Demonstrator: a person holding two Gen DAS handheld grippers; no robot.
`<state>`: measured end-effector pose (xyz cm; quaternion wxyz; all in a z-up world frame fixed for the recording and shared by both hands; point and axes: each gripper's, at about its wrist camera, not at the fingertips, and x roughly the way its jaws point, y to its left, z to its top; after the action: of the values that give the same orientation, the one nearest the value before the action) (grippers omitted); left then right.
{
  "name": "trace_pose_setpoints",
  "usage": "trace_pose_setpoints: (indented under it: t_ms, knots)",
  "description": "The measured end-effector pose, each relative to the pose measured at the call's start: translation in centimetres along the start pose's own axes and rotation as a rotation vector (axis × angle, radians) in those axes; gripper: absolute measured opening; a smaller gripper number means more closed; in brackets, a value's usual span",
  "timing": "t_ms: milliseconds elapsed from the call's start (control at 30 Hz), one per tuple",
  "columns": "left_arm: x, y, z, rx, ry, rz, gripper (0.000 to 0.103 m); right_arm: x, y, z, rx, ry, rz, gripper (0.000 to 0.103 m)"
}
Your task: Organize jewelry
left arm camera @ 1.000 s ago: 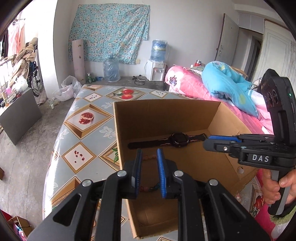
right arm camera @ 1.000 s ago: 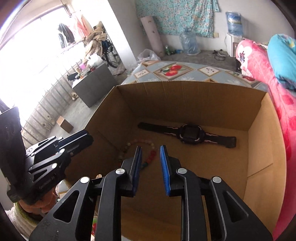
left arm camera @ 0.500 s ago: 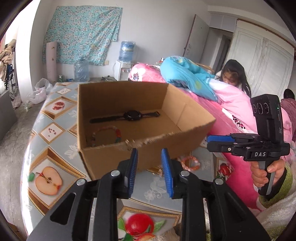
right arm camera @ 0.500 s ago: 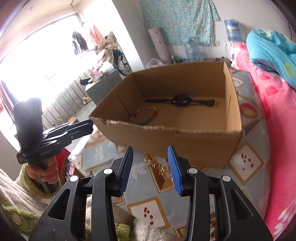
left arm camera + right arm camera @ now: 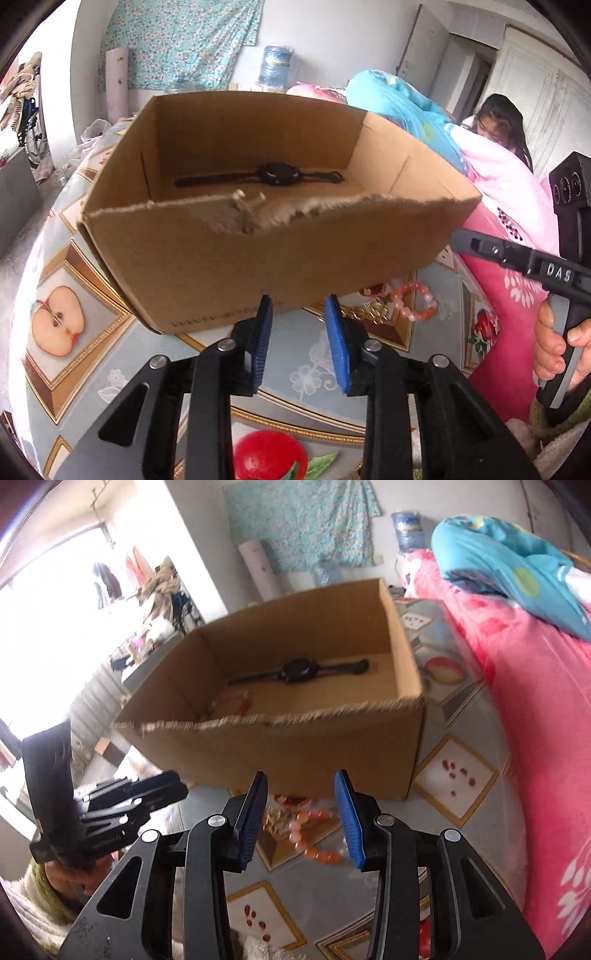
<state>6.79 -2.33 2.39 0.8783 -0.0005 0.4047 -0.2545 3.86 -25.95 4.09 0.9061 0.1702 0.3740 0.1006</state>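
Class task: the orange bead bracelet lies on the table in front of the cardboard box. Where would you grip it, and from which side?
Grip the orange bead bracelet across its nearest strand of beads, coming from above with the open right gripper, jaws straddling the strand. It lies flat on the table, close beside the box, so a sideways approach would probably only push it.

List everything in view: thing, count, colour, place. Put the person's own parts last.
cardboard box: one, brown, open, on the table
watch: one, black, flat on the box floor by the far wall
bead bracelet in box: one, pale and red, box's left side
bead bracelet on table: one, orange-pink, outside the box's near wall
gold jewelry: count unclear, beside that bracelet
table: one, grey-blue fruit-print cover
bedding: pink and blue, right of the table
water jug: one, blue, far wall
left hand-held gripper: black, blue pads, open, empty
right hand-held gripper: same, open, empty
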Motion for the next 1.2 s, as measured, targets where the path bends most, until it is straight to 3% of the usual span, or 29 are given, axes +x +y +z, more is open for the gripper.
trace_pose_setpoints:
  t_ms: [133, 267, 467, 733, 833, 867, 900, 967, 1100, 1200]
  knots:
    - [0.0, 0.8, 0.5, -0.04, -0.012, 0.01, 0.029, -0.2, -2.2, 1.2, 0.105, -0.039, 0.025, 0.035]
    - [0.1, 0.4, -0.3, -0.025, -0.002, 0.018, 0.032, -1.1, -2.3, -0.5, 0.093, -0.025, 0.021, 0.035]
    - [1.2, -0.8, -2.2, 0.017, 0.062, 0.021, 0.032, 0.1, -0.5, -4.6, -0.054, 0.107, 0.016, 0.036]
    - [2.0, -2.0, -3.1, 0.037, 0.086, 0.046, 0.032, 4.4, 3.4, -7.1, -0.351, 0.177, -0.122, 0.035]
    - [1.9, -2.2, -3.2, 0.05, 0.081, 0.064, 0.032, 5.5, 4.0, -7.6, -0.436, 0.187, -0.161, 0.029]
    - [1.8, -2.1, -3.3, 0.048, 0.082, 0.067, 0.032, 5.6, 3.9, -7.4, -0.438, 0.194, -0.15, 0.016]
    - [1.8, -2.0, -3.4, 0.045, 0.084, 0.068, 0.032, 5.6, 3.8, -7.1, -0.429, 0.201, -0.15, 0.008]
    - [1.7, -1.8, -3.4, 0.038, 0.085, 0.07, 0.032, 4.8, 2.9, -6.1, -0.374, 0.169, -0.127, 0.008]
    - [1.9, -1.8, -3.3, 0.035, 0.086, 0.066, 0.032, 2.2, -1.2, -3.4, -0.109, 0.104, 0.021, 0.007]
    - [2.1, -1.6, -3.3, 0.024, 0.088, 0.045, 0.032, 1.9, -5.2, -2.6, 0.084, 0.098, 0.08, 0.008]
